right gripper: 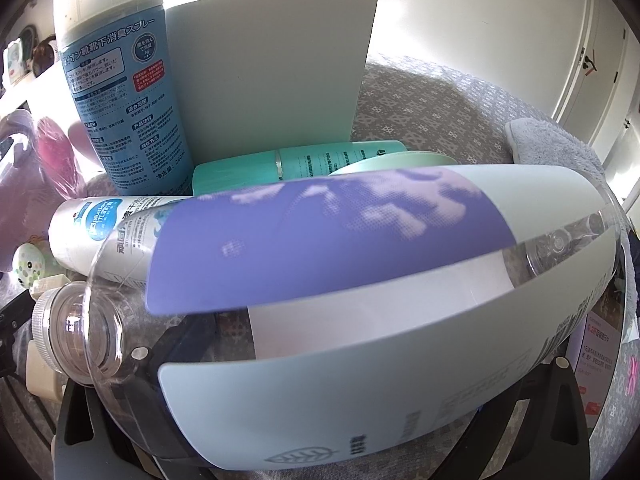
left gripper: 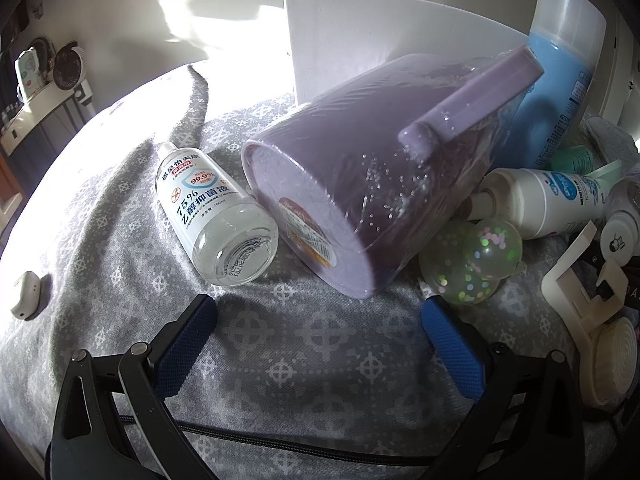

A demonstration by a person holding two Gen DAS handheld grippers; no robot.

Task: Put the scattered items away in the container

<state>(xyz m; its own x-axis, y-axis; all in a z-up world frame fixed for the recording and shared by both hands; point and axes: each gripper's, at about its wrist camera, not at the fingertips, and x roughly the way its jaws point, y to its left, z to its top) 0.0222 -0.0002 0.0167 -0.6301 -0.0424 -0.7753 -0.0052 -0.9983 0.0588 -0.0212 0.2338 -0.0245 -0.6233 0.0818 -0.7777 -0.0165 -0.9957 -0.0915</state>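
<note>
The left gripper (left gripper: 318,344) hovers low over a grey patterned bedspread (left gripper: 132,208), its blue-padded fingers (left gripper: 188,344) spread wide with nothing between them. Straight ahead at 12 o'clock lies a purple mug (left gripper: 360,184) on its side, wrapped in clear film, base toward the camera and handle up. Just beside it at 10 o'clock lies a small clear sanitiser bottle (left gripper: 212,208), also on its side, cap pointing away. At 1 o'clock, touching the mug's lower edge, sits a clear ball with coloured flecks (left gripper: 472,260). Behind it a white pump bottle (left gripper: 548,200) lies flat, and a tall blue spray can (left gripper: 560,80) stands upright at 2 o'clock. A white box (left gripper: 360,40) stands behind the mug. A cream plastic hook piece (left gripper: 592,308) lies at 3 o'clock, and a small white case (left gripper: 25,294) sits well apart at 9 o'clock.

The right gripper (right gripper: 320,400) is closed on a large clear bottle (right gripper: 360,340) with a pale wrap label and a purple patch; the bottle lies crosswise between the fingers, its open neck toward 9 o'clock, and hides both fingertips. Beyond it, at 12 o'clock, lie a mint-green tube (right gripper: 320,160) and the white pump bottle (right gripper: 104,220), with the blue spray can (right gripper: 124,92) upright at 11 o'clock against the white box (right gripper: 272,72). A grey fleece cloth (right gripper: 552,140) lies at 2 o'clock.
</note>
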